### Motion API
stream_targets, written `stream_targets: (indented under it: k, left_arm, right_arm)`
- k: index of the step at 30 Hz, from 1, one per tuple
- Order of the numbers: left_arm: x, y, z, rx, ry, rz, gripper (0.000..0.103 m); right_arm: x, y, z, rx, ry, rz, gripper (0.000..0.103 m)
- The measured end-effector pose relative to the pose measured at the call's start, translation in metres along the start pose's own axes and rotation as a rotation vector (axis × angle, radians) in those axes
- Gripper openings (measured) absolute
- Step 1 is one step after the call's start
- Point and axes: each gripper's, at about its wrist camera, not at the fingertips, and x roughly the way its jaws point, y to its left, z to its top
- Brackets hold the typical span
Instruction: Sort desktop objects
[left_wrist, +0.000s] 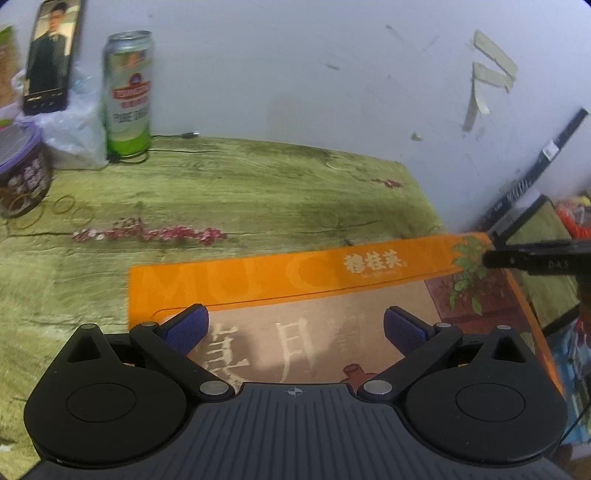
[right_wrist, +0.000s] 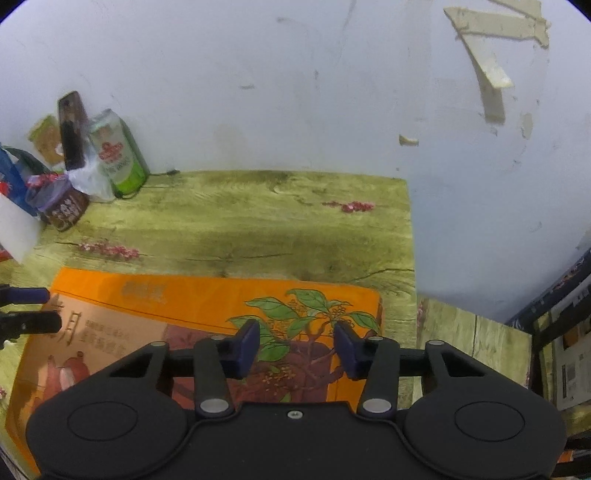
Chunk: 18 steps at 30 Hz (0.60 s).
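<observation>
orange box (right_wrist: 192, 295) – flat on surface (left_wrist: 258, 192), long axis side to side, directly under both grippers | left gripper (left_wrist: 295, 326) – released, empty | right gripper (right_wrist: 295, 349) – half-closed, pads gripping nothing

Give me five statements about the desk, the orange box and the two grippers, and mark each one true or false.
1. The green can stands upright near the wall. True.
2. The left gripper grips the can. False: its jaws stand open over the orange box, holding nothing.
3. Loose rubber bands lie on the green tabletop beside the purple-lidded tub. True.
4. The orange box stands upright on its edge. False: it lies flat on the tabletop.
5. The right gripper has a leaf-printed corner of the box behind its fingers. True; the jaws hold nothing.
</observation>
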Motion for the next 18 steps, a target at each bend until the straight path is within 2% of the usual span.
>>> stream_targets:
  k: [4, 18]
  left_arm:
    - [0.01, -0.007, 0.0, 0.024, 0.022, -0.014, 0.102]
    - [0.022, -0.018, -0.001, 0.093, 0.04, -0.009, 0.102]
  right_arm:
    - [0.007, -0.005, 0.001, 0.012, 0.026, -0.005, 0.04]
    - [0.026, -0.023, -0.001, 0.108, 0.093, 0.034, 0.04]
